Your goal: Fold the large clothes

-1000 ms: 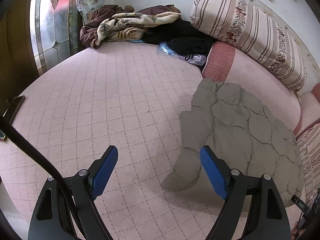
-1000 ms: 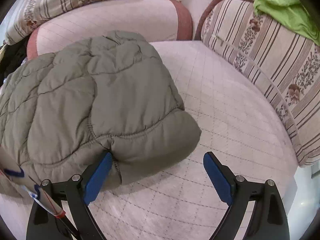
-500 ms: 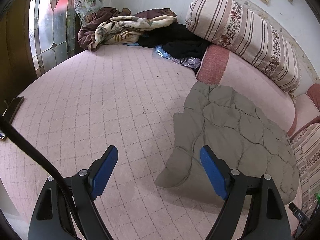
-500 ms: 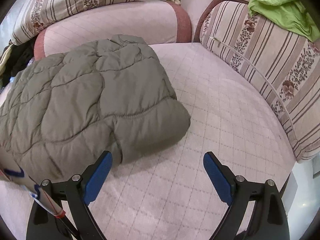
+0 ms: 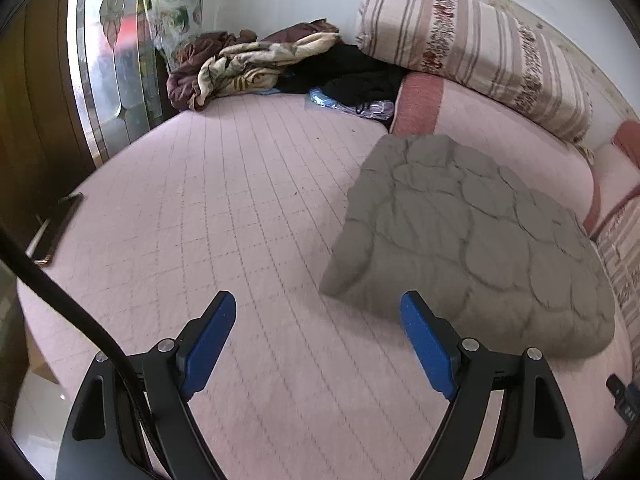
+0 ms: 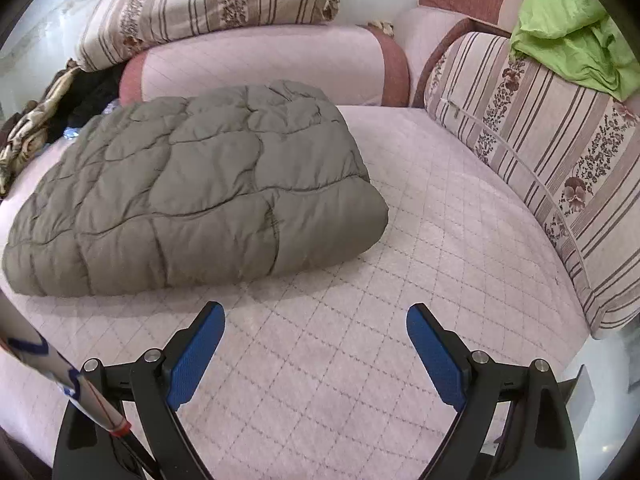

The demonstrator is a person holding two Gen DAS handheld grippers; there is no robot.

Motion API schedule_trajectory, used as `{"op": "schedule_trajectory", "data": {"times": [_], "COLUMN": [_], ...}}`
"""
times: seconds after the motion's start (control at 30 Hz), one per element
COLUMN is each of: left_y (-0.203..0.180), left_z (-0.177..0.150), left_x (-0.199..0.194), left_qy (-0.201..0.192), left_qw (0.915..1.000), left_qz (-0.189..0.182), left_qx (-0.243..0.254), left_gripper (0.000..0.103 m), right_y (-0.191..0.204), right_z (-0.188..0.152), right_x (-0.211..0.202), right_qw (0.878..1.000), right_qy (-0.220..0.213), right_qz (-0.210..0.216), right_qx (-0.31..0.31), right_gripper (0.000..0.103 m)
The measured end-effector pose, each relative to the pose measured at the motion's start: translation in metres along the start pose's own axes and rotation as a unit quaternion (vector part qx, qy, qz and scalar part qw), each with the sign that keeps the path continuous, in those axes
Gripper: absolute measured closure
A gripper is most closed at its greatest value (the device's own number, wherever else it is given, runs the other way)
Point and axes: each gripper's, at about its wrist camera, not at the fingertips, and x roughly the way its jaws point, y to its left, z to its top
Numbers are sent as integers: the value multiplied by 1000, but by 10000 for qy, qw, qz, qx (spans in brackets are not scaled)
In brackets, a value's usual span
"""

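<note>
A grey-green quilted padded jacket [image 5: 472, 236] lies folded into a compact bundle on the pink quilted bed [image 5: 240, 200]. In the right wrist view the jacket [image 6: 200, 196] fills the left middle. My left gripper [image 5: 318, 320] is open and empty, above the bed just in front of the jacket's near left corner. My right gripper [image 6: 316, 332] is open and empty, above bare bedcover a short way in front of the jacket's near edge. Neither gripper touches the jacket.
A heap of clothes and blankets [image 5: 256, 64] lies at the far end of the bed. A striped bolster [image 5: 472, 52] lies on pink cushions behind the jacket. A striped cushion [image 6: 552, 160] with a green cloth [image 6: 568, 36] stands right. A phone [image 5: 60, 220] lies at the left edge.
Both grippers have drawn back from the jacket. The sleeve that stuck out on the jacket's left no longer shows, and the jacket now lies as a compact bundle.
</note>
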Motion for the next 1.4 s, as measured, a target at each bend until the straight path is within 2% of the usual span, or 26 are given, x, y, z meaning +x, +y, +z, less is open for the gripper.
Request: {"op": "schedule_trajectory", "data": {"times": [0.17,0.43,0.6,0.73,0.9,1.1,1.4], "left_y": [-19,-40,-55,-63,-76,-84,-89], "left_z": [-19,-33,-42,-47,-54,-52,-42], "left_x": [-43,-103,-127,-129,-126,-116,-87], "left_qy": [-379,-704,-755,-551,-441,-358,-46], "left_qw": [9981,9961,9950,9959,9945,9932,9942], "left_qz": [306,179,66,-97,11,66,158], "left_qx": [388,498,652,705,949,1105,1066], "left_gripper": [16,15,15,15,15,15,15], "right_y": [0,-2,1,4,2,-18,-30], "right_z": [-14,-32,-43,-49,-53,-47,1], "right_x": [-7,-23,-35,-41,-44,-33,11], "right_qw": [9992,9976,9963,9952,9949,9954,9982], "right_qy": [7,-133,-243,-327,-397,-310,-253], "right_qz": [368,656,819,922,923,885,537], "right_qx": [124,164,101,12,-35,206,48], "right_gripper": [8,8,8,8,8,8,8]}}
